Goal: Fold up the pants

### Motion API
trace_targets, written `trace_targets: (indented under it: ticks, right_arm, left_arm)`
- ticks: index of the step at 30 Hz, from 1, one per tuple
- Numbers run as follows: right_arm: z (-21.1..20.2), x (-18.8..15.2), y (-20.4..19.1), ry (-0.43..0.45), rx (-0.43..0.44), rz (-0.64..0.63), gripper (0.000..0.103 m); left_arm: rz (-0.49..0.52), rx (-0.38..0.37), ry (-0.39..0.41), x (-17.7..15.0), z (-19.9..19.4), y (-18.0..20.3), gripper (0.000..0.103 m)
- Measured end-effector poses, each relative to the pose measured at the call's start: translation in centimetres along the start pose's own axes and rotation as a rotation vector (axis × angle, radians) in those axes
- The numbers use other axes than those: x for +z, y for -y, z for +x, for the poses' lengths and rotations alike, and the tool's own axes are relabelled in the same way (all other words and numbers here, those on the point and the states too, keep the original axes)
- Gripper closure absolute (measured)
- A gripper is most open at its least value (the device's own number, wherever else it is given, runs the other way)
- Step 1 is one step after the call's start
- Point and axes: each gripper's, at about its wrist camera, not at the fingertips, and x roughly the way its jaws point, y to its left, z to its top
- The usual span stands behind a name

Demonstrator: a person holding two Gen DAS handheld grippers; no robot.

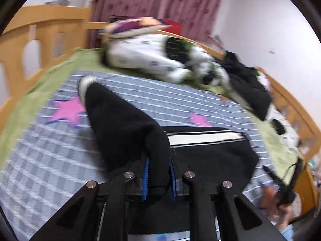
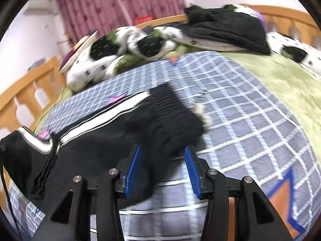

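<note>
Checked blanket [image 2: 250,110] covers your bed. Your left gripper [image 1: 159,172] clamps the pants [image 1: 120,120]; your right gripper [image 2: 162,166] gapes.

Bed [image 2: 280,76]: checked blanket [image 2: 250,120], pants [image 2: 140,124]

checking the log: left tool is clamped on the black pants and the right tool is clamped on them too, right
Not quite. The left tool is clamped on the black pants, but the right wrist view shows the right tool open, its jaws apart with cloth lying between them.
</note>
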Motion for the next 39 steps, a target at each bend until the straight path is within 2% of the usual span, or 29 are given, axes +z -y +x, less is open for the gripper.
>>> trace_targets:
  ticks: [5, 7, 10, 13, 14, 16, 17, 18, 19, 20, 22, 23, 25, 27, 32, 33, 34, 36, 39]
  right_arm:
    - [-1.6, -0.2, 3.3, 0.048, -0.071, 0.030, 0.058]
    - [-1.3, -0.7, 4.5, 0.015, -0.064, 0.055, 0.058]
    - [-0.6, -1.3, 4.9, -0.035, -0.057, 0.056, 0.058]
    - [-0.6, -1.6, 4.0, -0.045, -0.043, 0.028, 0.058]
    - [-0.8, -1.7, 3.6, -0.040, -0.028, 0.022, 0.058]
    - [-1.3, -1.8, 2.2, -0.030, 0.005, 0.002, 0.058]
    - [-1.4, -1.8, 1.4, -0.029, 0.021, -0.009, 0.058]
    - [-1.6, -1.9, 0.5, -0.030, 0.040, -0.021, 0.058]
    - [-1.5, -1.8, -0.8, -0.040, 0.082, -0.042, 0.058]
    - [-1.5, -1.8, -1.8, -0.049, 0.107, -0.051, 0.058]
    - [-0.9, -1.6, -4.5, -0.082, 0.194, -0.060, 0.057]
    - [-0.5, -1.6, -5.6, -0.099, 0.225, -0.062, 0.055]
    - [0.7, -1.8, -7.9, -0.149, 0.291, -0.059, 0.054]
    - [2.1, -2.3, -9.6, -0.203, 0.330, -0.054, 0.054]
    - [5.9, -4.6, -12.6, -0.339, 0.354, -0.064, 0.055]
    - [6.6, -4.9, -12.9, -0.358, 0.354, -0.058, 0.060]
    - [6.9, -5.0, -12.9, -0.360, 0.359, -0.047, 0.068]
    - [7.3, -4.6, -12.9, -0.383, 0.405, -0.012, 0.083]
    - [6.3, -2.9, -13.0, -0.347, 0.453, 0.007, 0.085]
  left_arm:
    - [-0.003, -0.139, -0.058, -2.0, 5.5, 7.7, 0.088]
    - [-0.002, -0.172, -0.116, -3.9, 8.5, 10.2, 0.088]
    - [-0.001, -0.182, -0.215, -6.9, 12.4, 12.0, 0.087]
    - [0.036, -0.207, -0.242, -8.6, 12.3, 11.3, 0.086]
    - [0.046, -0.230, -0.243, -8.5, 11.8, 11.2, 0.078]
    - [0.045, -0.354, -0.271, -8.3, 9.3, 10.1, 0.077]
    - [0.050, -0.371, -0.274, -8.2, 8.6, 9.7, 0.071]
    - [0.073, -0.354, -0.258, -8.2, 7.0, 8.9, 0.064]
    - [0.094, -0.326, -0.230, -8.2, 5.7, 8.3, 0.049]
    - [0.116, -0.291, -0.179, -8.4, 4.2, 7.4, 0.043]
    - [0.149, -0.206, -0.085, -9.1, 1.4, 5.0, 0.043]
    - [0.145, -0.169, -0.068, -9.1, 1.0, 4.1, 0.043]
    - [0.103, -0.054, -0.063, -10.1, 0.2, 1.2, 0.043]
    - [0.083, -0.010, -0.094, -11.3, 0.3, -0.8, 0.043]
    - [0.049, -0.038, -0.153, -14.0, 1.1, -2.4, 0.041]
    - [0.048, -0.047, -0.184, -14.4, 1.6, -2.2, 0.041]
    - [0.050, -0.049, -0.214, -14.8, 2.1, -2.1, 0.041]
    - [0.047, -0.019, -0.219, -15.4, 3.2, -1.6, 0.041]
    - [0.041, 0.003, -0.205, -15.2, 3.8, -1.0, 0.041]
